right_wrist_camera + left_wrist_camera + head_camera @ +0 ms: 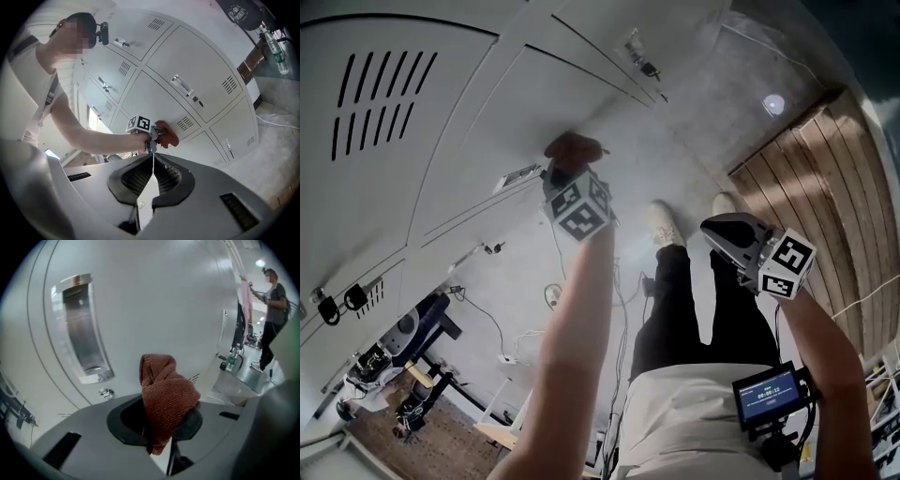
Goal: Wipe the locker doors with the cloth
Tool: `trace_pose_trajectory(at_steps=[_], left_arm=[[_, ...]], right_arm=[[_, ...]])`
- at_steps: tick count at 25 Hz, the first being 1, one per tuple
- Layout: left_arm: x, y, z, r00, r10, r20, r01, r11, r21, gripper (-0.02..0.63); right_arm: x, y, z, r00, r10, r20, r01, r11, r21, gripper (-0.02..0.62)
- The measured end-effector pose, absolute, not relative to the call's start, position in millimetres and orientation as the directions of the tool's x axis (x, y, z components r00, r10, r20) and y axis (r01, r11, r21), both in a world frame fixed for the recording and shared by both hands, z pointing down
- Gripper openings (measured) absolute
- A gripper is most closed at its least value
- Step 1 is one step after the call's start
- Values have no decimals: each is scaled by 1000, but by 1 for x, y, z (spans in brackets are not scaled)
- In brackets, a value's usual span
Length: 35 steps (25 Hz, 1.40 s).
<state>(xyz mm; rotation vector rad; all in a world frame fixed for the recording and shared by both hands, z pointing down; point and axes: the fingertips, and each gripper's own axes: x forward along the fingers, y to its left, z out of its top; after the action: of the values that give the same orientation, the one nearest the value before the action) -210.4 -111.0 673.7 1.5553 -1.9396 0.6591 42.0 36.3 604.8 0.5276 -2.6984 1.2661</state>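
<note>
My left gripper (161,420) is shut on a rust-red cloth (164,399), bunched up and held close to a white locker door (154,301). In the head view the cloth (573,149) is pressed against a locker door (525,122) beyond the left gripper (567,173). The right gripper view shows the cloth (167,133) on a lower locker door (154,101). My right gripper (152,174) is shut with nothing between its jaws, held back from the lockers; in the head view the right gripper (733,239) hangs over the floor at the right.
A recessed metal handle (84,333) and a small keyhole (107,393) sit left of the cloth. Louvred vents (380,98) mark the upper door. A wooden floor strip (825,178) lies right. Another person (274,319) stands far right. Cables and equipment (403,366) lie on the floor.
</note>
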Motion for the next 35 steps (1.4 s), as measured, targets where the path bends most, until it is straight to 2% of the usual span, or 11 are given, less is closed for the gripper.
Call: trace_pose_trajectory(at_steps=[4, 8, 17, 21, 26, 31, 35], left_arm=[[-221, -100, 679, -239, -676, 697, -953, 301, -35, 67], [-207, -115, 678, -235, -676, 698, -953, 303, -26, 67], [-97, -188, 668, 60, -792, 608, -997, -12, 82, 67], [-75, -199, 679, 116, -793, 598, -993, -97, 64, 67], [-96, -173, 721, 102, -732, 674, -994, -95, 47, 67], [-159, -160, 741, -4, -730, 683, -997, -46, -55, 67], [-194, -125, 739, -87, -696, 713, -992, -8, -130, 67]], right_arm=[[45, 40, 605, -933, -262, 245, -354, 565, -745, 18], [53, 33, 598, -933, -288, 215, -345, 546, -764, 18], [64, 16, 594, -920, -328, 212, -365, 525, -769, 18], [69, 18, 594, -919, -323, 228, -374, 525, -765, 18], [66, 29, 602, -899, -356, 255, -413, 498, -763, 18], [49, 8, 606, -931, -292, 220, -355, 584, -730, 18], [45, 13, 603, -924, -294, 244, -372, 549, -748, 18]])
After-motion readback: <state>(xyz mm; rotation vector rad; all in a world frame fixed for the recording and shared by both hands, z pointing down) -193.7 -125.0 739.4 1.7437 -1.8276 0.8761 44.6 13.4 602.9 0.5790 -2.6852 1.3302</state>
